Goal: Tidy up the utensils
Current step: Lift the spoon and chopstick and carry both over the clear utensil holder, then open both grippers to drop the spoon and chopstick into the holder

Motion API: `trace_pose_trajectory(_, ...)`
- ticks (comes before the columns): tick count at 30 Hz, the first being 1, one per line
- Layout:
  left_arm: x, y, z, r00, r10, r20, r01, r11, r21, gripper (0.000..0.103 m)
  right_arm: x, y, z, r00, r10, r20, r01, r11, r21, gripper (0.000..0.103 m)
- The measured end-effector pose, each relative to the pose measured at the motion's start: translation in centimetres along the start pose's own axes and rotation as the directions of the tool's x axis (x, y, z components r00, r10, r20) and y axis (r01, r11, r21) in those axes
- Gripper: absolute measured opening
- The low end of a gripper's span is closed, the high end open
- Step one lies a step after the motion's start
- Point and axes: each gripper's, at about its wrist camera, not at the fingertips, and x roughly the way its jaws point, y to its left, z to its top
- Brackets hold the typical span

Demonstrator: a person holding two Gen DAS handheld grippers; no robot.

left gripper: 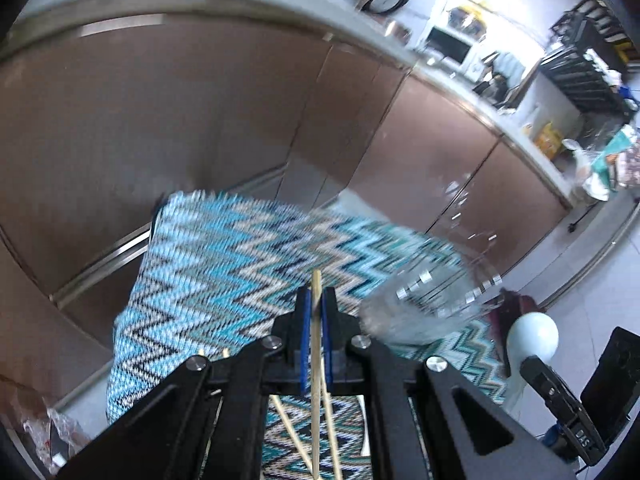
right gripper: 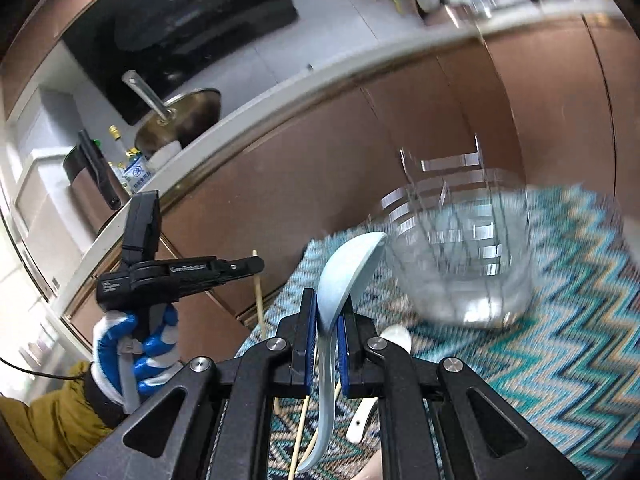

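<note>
My left gripper is shut on a wooden chopstick that stands upright between the blue pads, above the zigzag mat. More chopsticks lie on the mat below. My right gripper is shut on a pale blue ceramic spoon, bowl end up. A clear glass holder stands on the mat just right of the spoon; it also shows in the left wrist view. A white spoon lies on the mat beneath. The left gripper with its chopstick shows at left.
Brown kitchen cabinets rise behind the mat. A wok and bottles sit on the counter. The mat's far edge drops off toward the cabinets. The spoon's bowl shows at right.
</note>
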Motion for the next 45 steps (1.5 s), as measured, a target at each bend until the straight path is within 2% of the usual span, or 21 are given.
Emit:
trace_pose_trajectory(6,-3.5,-2.6,3.0,0.994,-0.052,0.097,0.050,0.998,0.030,0.005,-1.8,1.2,3.2,0.993,-0.056,0.103,0.066,0.993,-0.094,0.010)
trace_pose_trajectory(9,-5.1,-4.2,5.1,0.984,-0.084,0.160,0.080,0.996,0.033,0.005,-2.3,1.2,5.3,0.980,-0.095,0.175,0.120,0.983,-0.140,0.010)
trace_pose_trajectory(15,-6.3,-7.8,8.8,0.948,-0.120,0.294,0.115,0.993,0.036,0.005,-2.0,1.8,8.9,0.928,-0.200,0.316,0.281,0.930,-0.236,0.010)
trace_pose_trajectory(18,-5.5,-9.6,10.1,0.929,-0.128,0.347,0.125,0.992,0.032,0.005,-0.9,1.2,9.7,0.904,-0.238,0.356,0.342,0.902,-0.265,0.010)
trace_pose_trajectory(21,-3.9,-11.1,10.7,0.918,-0.118,0.379,0.114,0.993,0.034,0.005,0.3,0.6,9.8,0.879,-0.275,0.390,0.398,0.873,-0.283,0.010)
trace_pose_trajectory(25,-1.3,-12.4,10.2,0.901,-0.084,0.426,0.075,0.996,0.038,0.005,2.1,-0.1,9.5,0.841,-0.332,0.428,0.481,0.821,-0.307,0.009)
trace_pose_trajectory(33,3.5,-13.2,6.6,0.882,-0.025,0.470,-0.006,0.998,0.064,0.005,4.6,-1.2,6.1,0.789,-0.402,0.464,0.575,0.749,-0.328,0.009)
trace_pose_trajectory(34,3.9,-13.2,6.1,0.882,-0.026,0.470,-0.010,0.997,0.073,0.005,4.9,-1.2,5.5,0.785,-0.410,0.465,0.585,0.739,-0.335,0.009)
trace_pose_trajectory(38,5.1,-13.6,4.0,0.880,-0.018,0.474,-0.041,0.993,0.114,0.005,5.9,-1.6,3.7,0.789,-0.432,0.436,0.591,0.728,-0.348,0.009)
trace_pose_trajectory(40,5.4,-13.2,3.3,0.885,-0.016,0.466,-0.040,0.993,0.109,0.006,5.8,-1.8,2.9,0.787,-0.441,0.431,0.594,0.729,-0.338,0.010)
trace_pose_trajectory(42,5.5,-12.8,2.8,0.893,-0.018,0.449,-0.031,0.994,0.103,0.007,5.6,-2.0,2.3,0.793,-0.448,0.413,0.588,0.739,-0.329,0.024)
trace_pose_trajectory(43,5.5,-12.7,2.6,0.897,-0.019,0.442,-0.029,0.994,0.102,0.007,5.3,-2.1,2.0,0.793,-0.451,0.409,0.588,0.741,-0.324,0.028)
trace_pose_trajectory(45,5.0,-12.5,2.2,0.901,-0.019,0.433,-0.028,0.994,0.102,0.013,4.8,-2.1,1.7,0.785,-0.459,0.416,0.598,0.737,-0.316,0.042)
